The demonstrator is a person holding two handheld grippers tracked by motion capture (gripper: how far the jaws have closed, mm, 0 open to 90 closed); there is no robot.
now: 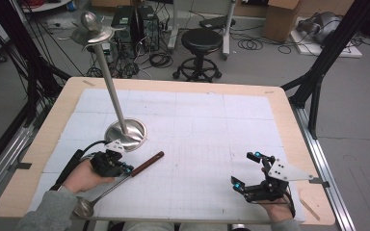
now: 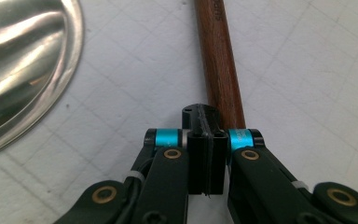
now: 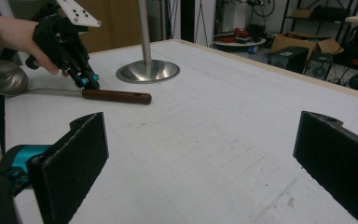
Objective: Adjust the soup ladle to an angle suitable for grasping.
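A ladle [image 1: 107, 187] with a brown wooden handle [image 1: 147, 162] lies on the white gridded mat at the front left, its steel bowl [image 1: 84, 207] at the table's front edge. My left gripper [image 1: 126, 169] is shut, tips down beside the handle [image 2: 221, 60] near where the wood meets the metal shank. Its pads [image 2: 200, 140] press together with nothing visible between them. From the right gripper view that left gripper [image 3: 89, 83] touches down at the ladle [image 3: 116, 96]. My right gripper [image 1: 246, 168] rests at the front right, open and empty [image 3: 196, 144].
A steel stand with a round base [image 1: 127, 131] and a tall leaning pole [image 1: 111, 77] rises just beyond the left gripper; a spoon-like piece sits on its top disc [image 1: 92, 31]. A black stool [image 1: 201, 41], cables and boxes lie on the floor beyond the table [image 1: 289, 125].
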